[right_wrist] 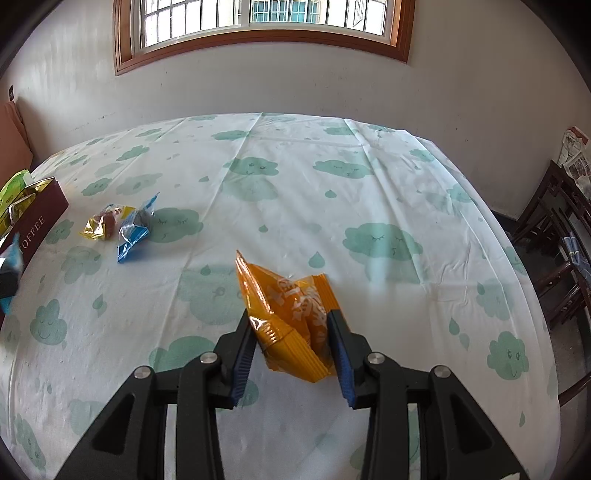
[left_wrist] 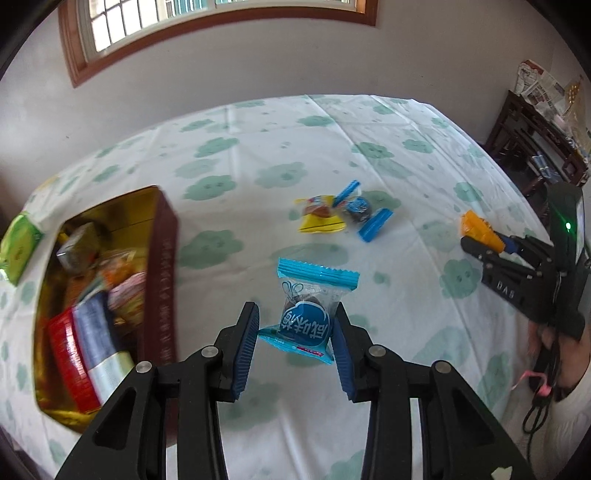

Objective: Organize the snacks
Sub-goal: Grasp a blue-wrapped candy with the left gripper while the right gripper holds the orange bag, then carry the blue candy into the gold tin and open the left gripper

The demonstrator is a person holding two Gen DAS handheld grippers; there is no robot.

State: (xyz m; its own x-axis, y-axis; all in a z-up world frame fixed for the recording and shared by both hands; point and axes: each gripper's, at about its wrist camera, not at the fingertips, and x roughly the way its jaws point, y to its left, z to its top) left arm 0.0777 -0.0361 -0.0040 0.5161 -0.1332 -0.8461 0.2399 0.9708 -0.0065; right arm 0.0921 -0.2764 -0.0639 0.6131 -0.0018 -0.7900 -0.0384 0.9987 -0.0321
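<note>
Box [left_wrist: 162,258] blurred, contents unclear.

At my twelve o'clock a window [right_wrist: 258,26]; cloud-print tablecloth [right_wrist: 332,206] below; dark chairs [right_wrist: 554,229] at three.

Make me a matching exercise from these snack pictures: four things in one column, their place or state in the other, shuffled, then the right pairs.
Things
1. blue packet
2. orange packet
3. yellow packet
4. maroon box

Places or states
A. open, already holding wrapped snacks
B. between the right gripper's fingers
C. lying loose on the tablecloth, beside a blue-wrapped sweet
D. between the left gripper's fingers

Pairs: 1-D, 2-B, 3-C, 4-A
</note>
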